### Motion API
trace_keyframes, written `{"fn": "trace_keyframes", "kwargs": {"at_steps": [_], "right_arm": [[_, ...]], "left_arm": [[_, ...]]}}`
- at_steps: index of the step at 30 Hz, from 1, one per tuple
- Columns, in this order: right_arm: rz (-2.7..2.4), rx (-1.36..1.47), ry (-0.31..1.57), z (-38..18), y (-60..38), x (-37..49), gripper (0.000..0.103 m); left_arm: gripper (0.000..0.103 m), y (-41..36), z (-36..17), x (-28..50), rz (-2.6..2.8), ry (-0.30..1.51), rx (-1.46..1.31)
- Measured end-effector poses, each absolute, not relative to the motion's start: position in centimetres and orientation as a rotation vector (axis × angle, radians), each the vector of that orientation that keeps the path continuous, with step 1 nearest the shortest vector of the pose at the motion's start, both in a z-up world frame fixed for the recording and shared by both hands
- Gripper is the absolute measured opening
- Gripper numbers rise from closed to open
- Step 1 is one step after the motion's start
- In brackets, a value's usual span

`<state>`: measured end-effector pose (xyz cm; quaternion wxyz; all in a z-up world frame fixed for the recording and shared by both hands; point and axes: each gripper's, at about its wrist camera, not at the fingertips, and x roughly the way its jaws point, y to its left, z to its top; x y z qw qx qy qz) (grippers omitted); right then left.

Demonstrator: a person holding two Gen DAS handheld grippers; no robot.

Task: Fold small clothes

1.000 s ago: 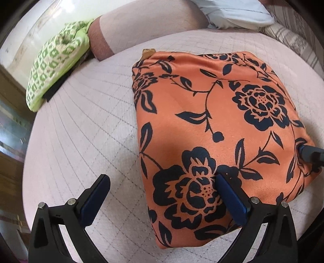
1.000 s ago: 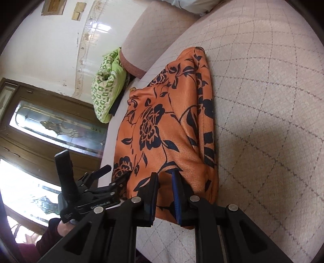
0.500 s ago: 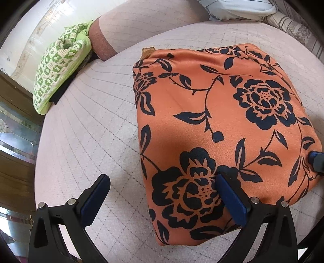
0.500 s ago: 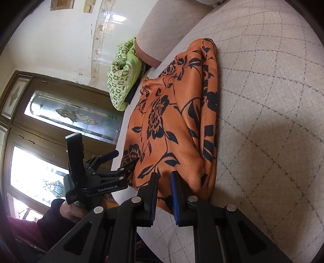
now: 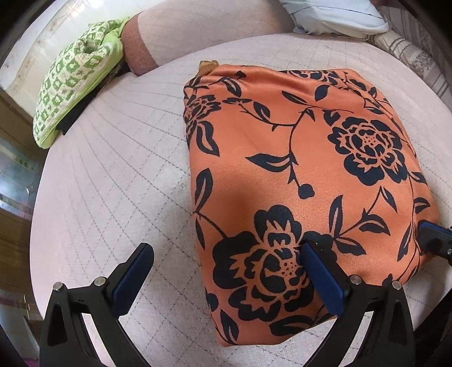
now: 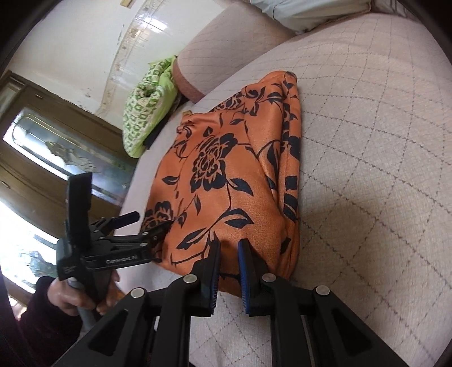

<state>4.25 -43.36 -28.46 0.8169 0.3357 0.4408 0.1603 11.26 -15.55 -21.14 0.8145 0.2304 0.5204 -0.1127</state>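
Task's thing: orange floral cloth (image 5: 296, 158), folded into a thick, roughly square bundle; lay on the quilted cover (image 5: 113, 197), towards the right and near part of it.

Just changed: very little. Bundle kept the same outline and the same spot as a second before; only the viewing angles drifted, the right wrist view having rolled somewhat. No new crease or flap appeared.

Meaning for the task: judged as a pause after a fold, with the bundle already compact; probably a final tidy or a release left to do, not another large fold.

Left gripper (image 5: 226, 248): stayed spread wide, holding nothing; its right finger hung over the near flower of the cloth, its left finger over bare cover to the left of the bundle.

Right gripper (image 6: 228, 245): fingers drawn close with only a narrow gap, as before; tips sat at the near right corner of the bundle, with orange fabric showing in the gap. Could not be told whether fabric was truly pinched or merely lay behind.

Cloth detail: small tan tag (image 5: 207, 66) poked out at the far left corner; layered edges ran along the right side in the right wrist view.

Containers: none seen, neither basket, box nor drawer; nothing therefore held in any.

Surroundings: green patterned cushion (image 5: 76, 87) far left, well apart from the cloth; pale blue pillow (image 5: 333, 17) at the far edge.

Risk, as a judgement: slippery-looking fabric, so a careless pull at the near corner might slide the layers open.
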Motion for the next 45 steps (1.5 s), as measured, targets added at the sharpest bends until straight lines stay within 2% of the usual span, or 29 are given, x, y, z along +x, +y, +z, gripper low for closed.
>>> {"fn": "trace_keyframes", "kwargs": {"at_steps": [9, 16, 22, 27, 29, 32, 35, 37, 39, 45], "right_arm": [[0.186, 0.667, 0.952, -27.8, -41.9, 3.7, 0.015], [0.1, 0.581, 1.002, -26.4, -40.4, 3.9, 0.015], [0.108, 0.641, 0.936, -24.0, -41.9, 2.3, 0.017], [0.125, 0.657, 0.875, -21.2, -43.5, 4.6, 0.018], [0.144, 0.67, 0.888, -21.8, -43.3, 6.0, 0.018], [0.116, 0.673, 1.029, -26.2, -42.1, 8.0, 0.018], [0.144, 0.758, 0.966, -27.1, -43.2, 7.5, 0.018], [0.157, 0.808, 0.978, -26.5, -44.2, 7.8, 0.018], [0.137, 0.795, 0.898, -24.7, -45.2, 8.2, 0.018], [0.147, 0.794, 0.847, -22.8, -46.3, 13.6, 0.019]], "left_arm": [[0.103, -14.4, -21.6, 12.1, -0.331, 1.102, 0.483], [0.103, -11.8, -20.3, 14.1, -0.403, 1.217, 0.348], [0.103, -10.2, -16.5, 14.3, -0.384, 1.065, 0.344], [0.103, -12.1, -18.4, 16.4, -0.329, 1.102, 0.39], [0.103, -13.2, -20.9, 16.2, -0.309, 1.147, 0.429], [0.103, -13.0, -21.6, 15.9, -0.318, 1.123, 0.376], [0.103, -12.8, -21.0, 15.6, -0.325, 1.135, 0.378], [0.103, -12.9, -19.8, 15.2, -0.322, 1.114, 0.401], [0.103, -13.2, -18.8, 15.1, -0.314, 1.074, 0.412], [0.103, -15.7, -18.1, 17.0, -0.256, 1.034, 0.429]]}}
